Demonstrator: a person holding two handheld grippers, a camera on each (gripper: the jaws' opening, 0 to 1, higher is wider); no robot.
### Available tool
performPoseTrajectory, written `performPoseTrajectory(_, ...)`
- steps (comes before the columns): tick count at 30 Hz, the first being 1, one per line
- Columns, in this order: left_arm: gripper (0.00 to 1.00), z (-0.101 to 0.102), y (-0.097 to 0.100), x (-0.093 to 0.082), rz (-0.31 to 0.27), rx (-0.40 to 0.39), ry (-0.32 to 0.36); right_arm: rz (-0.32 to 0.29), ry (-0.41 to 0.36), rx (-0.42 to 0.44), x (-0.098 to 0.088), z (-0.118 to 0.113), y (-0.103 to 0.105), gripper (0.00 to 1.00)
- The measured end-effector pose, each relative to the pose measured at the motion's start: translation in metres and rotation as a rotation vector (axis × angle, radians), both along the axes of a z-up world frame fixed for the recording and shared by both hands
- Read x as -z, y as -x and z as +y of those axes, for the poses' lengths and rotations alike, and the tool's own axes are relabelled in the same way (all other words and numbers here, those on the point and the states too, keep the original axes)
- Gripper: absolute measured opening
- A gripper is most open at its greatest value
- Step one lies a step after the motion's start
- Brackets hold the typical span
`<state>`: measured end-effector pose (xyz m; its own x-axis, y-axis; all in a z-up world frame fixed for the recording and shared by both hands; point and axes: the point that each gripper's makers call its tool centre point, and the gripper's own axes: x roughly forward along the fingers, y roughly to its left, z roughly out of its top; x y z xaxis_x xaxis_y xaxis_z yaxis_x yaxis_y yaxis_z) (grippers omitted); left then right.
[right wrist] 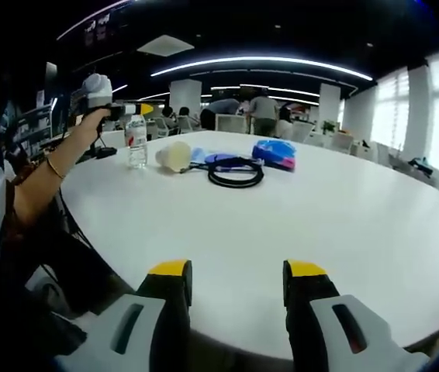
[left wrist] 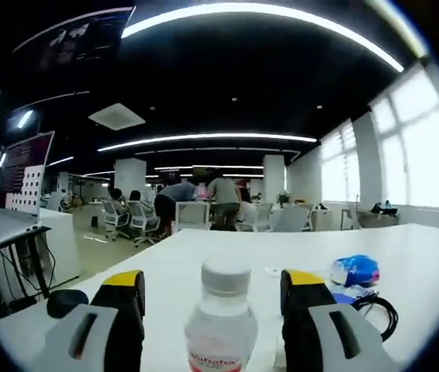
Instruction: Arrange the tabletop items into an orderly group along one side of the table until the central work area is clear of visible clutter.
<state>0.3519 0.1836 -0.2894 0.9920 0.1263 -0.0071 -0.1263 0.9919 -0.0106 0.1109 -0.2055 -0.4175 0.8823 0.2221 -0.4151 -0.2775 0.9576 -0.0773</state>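
While the left claw (left wrist: 213, 291) straddles the bottle (left wrist: 221, 325) unpinched, the right claw (right wrist: 237, 280) gapes over bare table (right wrist: 297, 209).

Right gripper view, upper left: clear plastic water bottle (right wrist: 136, 142), cream cup (right wrist: 174, 156), coiled black cable (right wrist: 236, 172), blue packet (right wrist: 274, 153), left to right on white round table (right wrist: 297, 217).

Open office, dark ceiling (left wrist: 227, 70), curved light strips (left wrist: 204, 138), bright windows (left wrist: 425, 151), white pillars (left wrist: 130, 177), office chairs (left wrist: 143, 218)

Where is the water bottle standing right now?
The water bottle stands upright near the table's far left edge in the right gripper view, beside the cream cup.
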Motion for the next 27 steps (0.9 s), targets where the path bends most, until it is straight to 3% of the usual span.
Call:
performPoseTrajectory(5, 0.48, -0.004, -0.002, -0.002, -0.016, 0.028, 0.029, 0.001, 0.0, 0.016, 0.002, -0.006, 0.0, 0.45)
performPoseTrajectory(6, 0.47, -0.007, -0.005, -0.007, -0.05, 0.042, 0.06, 0.001, 0.0, 0.017, 0.002, -0.007, 0.0, 0.45)
performPoseTrajectory(8, 0.45, -0.01, -0.006, -0.009, -0.058, 0.066, 0.084, 0.001, -0.004, 0.017, 0.002, -0.008, 0.0, 0.45)
performPoseTrajectory(13, 0.28, -0.005, -0.007, -0.009, -0.038, 0.045, -0.001, 0.002, -0.005, 0.023, 0.003, -0.012, 0.001, 0.45)
performPoseTrajectory(27, 0.23, -0.01, -0.011, -0.004, -0.014, 0.071, -0.036, 0.007, -0.005, 0.044, 0.004, -0.022, 0.003, 0.44)
